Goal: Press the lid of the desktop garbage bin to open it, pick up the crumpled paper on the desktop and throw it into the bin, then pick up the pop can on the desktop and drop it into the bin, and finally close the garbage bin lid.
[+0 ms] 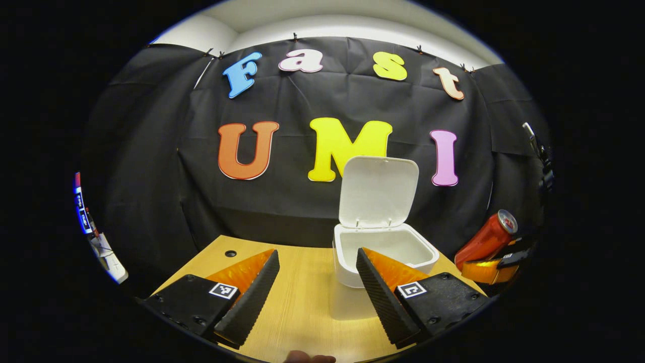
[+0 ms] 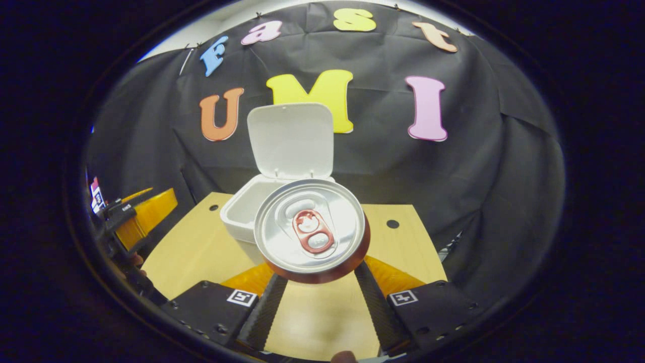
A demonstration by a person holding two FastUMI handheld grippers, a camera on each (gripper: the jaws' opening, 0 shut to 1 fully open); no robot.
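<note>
The white desktop bin [image 1: 347, 275] stands on the wooden table with its lid [image 1: 378, 191] swung upright. My left gripper [image 1: 317, 282] is open and holds nothing, low over the table just in front and left of the bin. At the right edge of the left gripper view the red pop can [image 1: 486, 239] hangs tilted in the air, held by the right gripper [image 1: 491, 267]. In the right gripper view, the pop can [image 2: 312, 229] faces the camera with its silver top. My right gripper [image 2: 320, 282] is shut on it, in front of the open bin [image 2: 242, 212].
The wooden table [image 1: 302, 312] has small round holes [image 2: 392, 224] near its back edge. The other gripper [image 2: 136, 214] and a hand sit at the far left of the right gripper view. Black cloth closes off the back and sides.
</note>
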